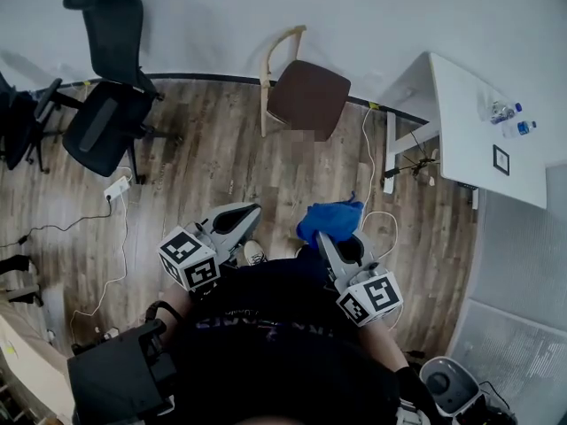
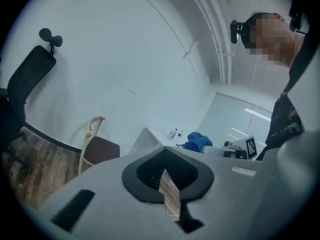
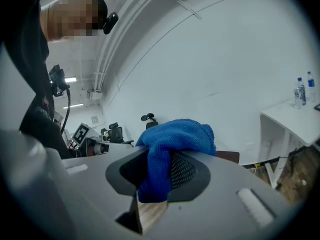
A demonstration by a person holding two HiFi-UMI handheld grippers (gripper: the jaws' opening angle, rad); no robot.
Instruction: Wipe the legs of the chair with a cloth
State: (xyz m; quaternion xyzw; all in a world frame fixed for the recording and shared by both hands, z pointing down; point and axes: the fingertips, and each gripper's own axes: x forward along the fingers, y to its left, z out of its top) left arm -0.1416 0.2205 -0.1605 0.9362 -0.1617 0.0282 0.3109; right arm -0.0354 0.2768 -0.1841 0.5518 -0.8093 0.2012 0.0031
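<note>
A wooden floor [image 1: 221, 166] runs to the white wall, with a white bench [image 1: 469, 122] at the right and a black office chair [image 1: 111, 104] at the left. The chair [image 1: 306, 96], with pale legs and a brown seat, stands by the wall, well apart from both tools. The right tool [image 1: 323, 237] is clenched on a blue cloth [image 1: 330, 220]. The left tool [image 1: 252, 209] is closed with nothing in it. Two bottles [image 1: 507, 113] stand on the bench.

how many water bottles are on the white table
2. Both stand close together near the far end of the white table, at the right of the head view: the first bottle nearer the wall, the second bottle just beside it. None looks hidden.
</note>
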